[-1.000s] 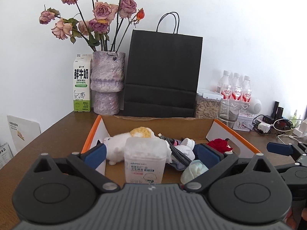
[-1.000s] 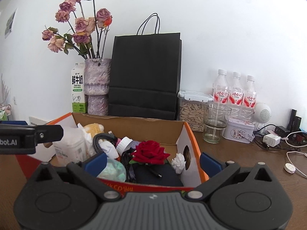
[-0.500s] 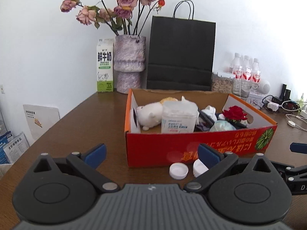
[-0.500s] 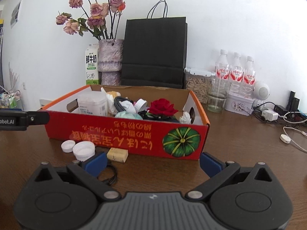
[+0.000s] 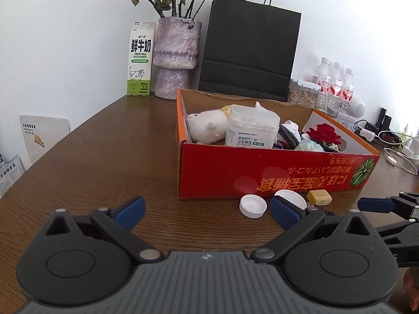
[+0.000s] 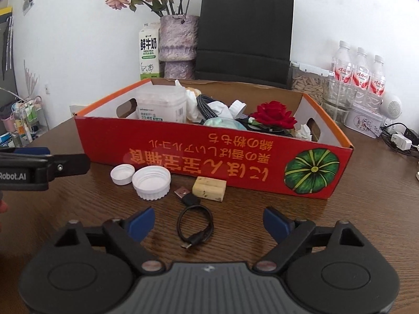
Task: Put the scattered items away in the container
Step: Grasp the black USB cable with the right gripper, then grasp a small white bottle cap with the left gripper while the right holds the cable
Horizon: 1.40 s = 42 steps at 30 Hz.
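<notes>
Now both hand-held grippers tilt down over the wooden surface (image 6: 366, 209) before the red cardboard box (image 6: 209, 157).

Right hand-held gripper (image 6: 208, 225): jaws closing, pads apart, coiled black cable (image 6: 195, 225) lying between them untouched. Left hand-held gripper (image 5: 207, 210): jaws wide, empty, beside two white caps (image 6: 151, 181). A yellowish block (image 6: 209, 189) rests just beside the box, which holds a red rose (image 6: 272, 116).
</notes>
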### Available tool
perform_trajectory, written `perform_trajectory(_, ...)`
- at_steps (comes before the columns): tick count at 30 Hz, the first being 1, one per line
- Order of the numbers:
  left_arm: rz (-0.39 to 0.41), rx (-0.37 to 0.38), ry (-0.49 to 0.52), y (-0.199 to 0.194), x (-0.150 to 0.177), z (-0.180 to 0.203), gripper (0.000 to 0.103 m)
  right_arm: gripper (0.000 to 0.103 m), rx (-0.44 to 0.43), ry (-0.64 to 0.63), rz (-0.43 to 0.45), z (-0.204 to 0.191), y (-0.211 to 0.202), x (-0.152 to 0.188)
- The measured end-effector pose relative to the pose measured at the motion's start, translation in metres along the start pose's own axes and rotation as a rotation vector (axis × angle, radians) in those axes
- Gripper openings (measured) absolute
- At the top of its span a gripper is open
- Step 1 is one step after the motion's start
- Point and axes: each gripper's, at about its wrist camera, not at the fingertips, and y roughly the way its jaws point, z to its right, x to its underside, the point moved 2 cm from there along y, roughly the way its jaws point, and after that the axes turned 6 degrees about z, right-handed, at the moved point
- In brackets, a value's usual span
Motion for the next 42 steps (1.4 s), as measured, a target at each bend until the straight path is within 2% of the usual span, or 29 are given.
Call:
perform_trajectory(2,-0.003,-0.001,-0.019,0.000,0.000,-0.004,0.103,0.074,-0.005,0.016,-0.024,-0.001,0.008,-0.002)
perform_trajectory(5,-0.001,0.002,-0.031,0.000,-0.001,-0.007,0.103,0.073,0.000,0.037,-0.023,-0.002,0.012,-0.003)
perform_trajectory(7,-0.002,0.007,-0.029,0.000,0.000,-0.006,0.103,0.067,-0.015,0.029,-0.016,-0.003,0.012,-0.002)
perform_trajectory(8,-0.002,0.007,-0.025,0.000,0.000,-0.006,0.103,0.058,-0.028,0.026,-0.010,-0.004,0.010,-0.002)
perform_trajectory(9,-0.003,0.007,-0.020,0.000,0.000,-0.005,0.103,0.042,-0.033,0.024,-0.004,-0.005,0.009,-0.002)
perform_trajectory(10,-0.004,0.007,-0.018,0.001,0.001,-0.005,0.103,0.031,-0.036,0.026,0.002,-0.004,0.008,-0.003)
perform_trajectory(11,-0.007,0.006,-0.018,0.001,0.001,-0.004,0.103,0.025,-0.040,0.030,0.003,-0.003,0.008,-0.002)
perform_trajectory(25,-0.044,-0.008,-0.006,0.007,0.006,-0.001,0.103,0.023,-0.085,0.047,0.067,0.004,-0.008,-0.004)
perform_trajectory(33,-0.085,-0.047,0.059,0.017,0.008,0.013,0.103,0.023,-0.055,0.076,0.108,0.027,-0.019,-0.005)
perform_trajectory(37,-0.115,-0.043,0.095,0.027,0.009,0.025,0.103,0.023,-0.033,0.083,0.119,0.041,-0.023,-0.004)
perform_trajectory(42,-0.137,-0.055,0.121,0.038,0.008,0.036,0.089,0.023,-0.017,0.097,0.129,0.057,-0.027,-0.002)
